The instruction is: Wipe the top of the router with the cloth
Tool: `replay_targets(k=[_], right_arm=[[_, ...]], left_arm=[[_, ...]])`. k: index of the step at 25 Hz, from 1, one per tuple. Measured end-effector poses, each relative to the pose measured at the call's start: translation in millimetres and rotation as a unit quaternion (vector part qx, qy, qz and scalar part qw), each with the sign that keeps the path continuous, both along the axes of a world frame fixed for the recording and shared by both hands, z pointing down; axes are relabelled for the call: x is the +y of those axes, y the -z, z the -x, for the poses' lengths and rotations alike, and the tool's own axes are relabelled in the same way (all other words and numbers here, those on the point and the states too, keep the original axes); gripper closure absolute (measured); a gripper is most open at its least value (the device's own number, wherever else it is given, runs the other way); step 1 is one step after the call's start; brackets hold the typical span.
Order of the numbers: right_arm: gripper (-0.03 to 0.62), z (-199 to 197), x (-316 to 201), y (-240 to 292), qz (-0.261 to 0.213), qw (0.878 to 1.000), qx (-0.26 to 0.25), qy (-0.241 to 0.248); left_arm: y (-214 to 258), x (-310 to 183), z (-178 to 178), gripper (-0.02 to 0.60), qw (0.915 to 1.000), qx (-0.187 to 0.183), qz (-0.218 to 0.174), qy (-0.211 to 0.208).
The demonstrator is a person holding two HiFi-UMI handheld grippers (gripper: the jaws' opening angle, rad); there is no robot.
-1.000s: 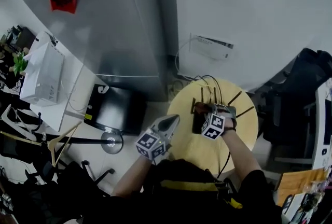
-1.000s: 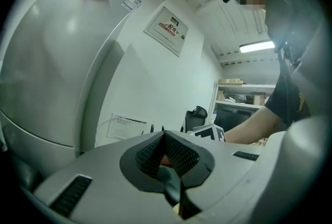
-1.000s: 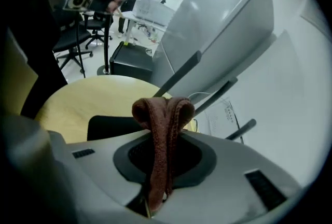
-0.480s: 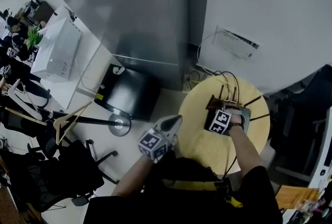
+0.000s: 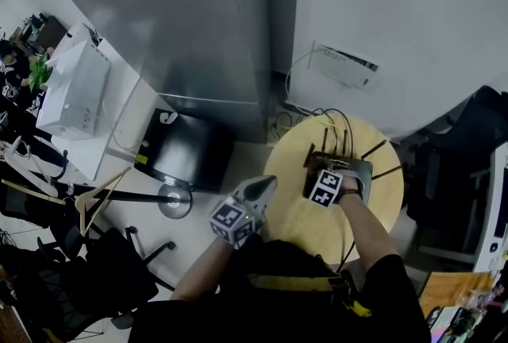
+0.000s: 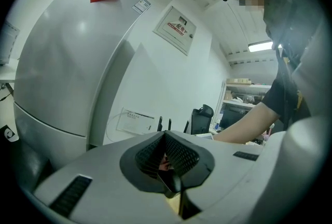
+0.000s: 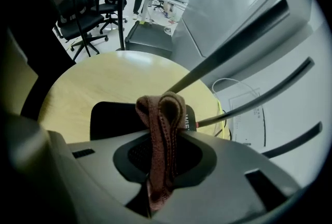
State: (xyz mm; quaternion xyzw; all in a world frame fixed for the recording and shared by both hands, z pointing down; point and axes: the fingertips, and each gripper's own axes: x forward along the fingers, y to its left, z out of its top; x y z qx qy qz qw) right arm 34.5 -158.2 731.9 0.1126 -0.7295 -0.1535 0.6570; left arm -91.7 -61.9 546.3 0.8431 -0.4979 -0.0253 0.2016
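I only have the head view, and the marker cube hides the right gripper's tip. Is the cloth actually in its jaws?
Observer: Yes. In the right gripper view, the right gripper is shut on the brown cloth. A folded loop of it pokes out ahead of the jaws.
Operator: What lies right under that loop?
Observer: The top of the black router, which sits on the yellow round table. I cannot tell whether the cloth touches it.
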Motion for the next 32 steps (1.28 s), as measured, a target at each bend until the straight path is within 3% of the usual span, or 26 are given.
replay_targets(k=[5, 17, 32], right_arm=[[0.53, -2, 18, -1, 0.012, 0.999, -0.008, -0.03], [0.53, -8, 65, -2, 0.055, 0.998, -0.007, -0.014], [0.53, -18, 97, -4, 0.149, 0.988, -0.023, -0.02]], left_arm=[[3, -7, -7, 0.584, 0.9998, 0.002, -0.013, -0.012], [-4, -9, -28, 0.584, 0.9987, 0.01, -0.017, -0.046], [-3, -6, -39, 0.584, 0.9971, 0.006, -0.015, -0.075]])
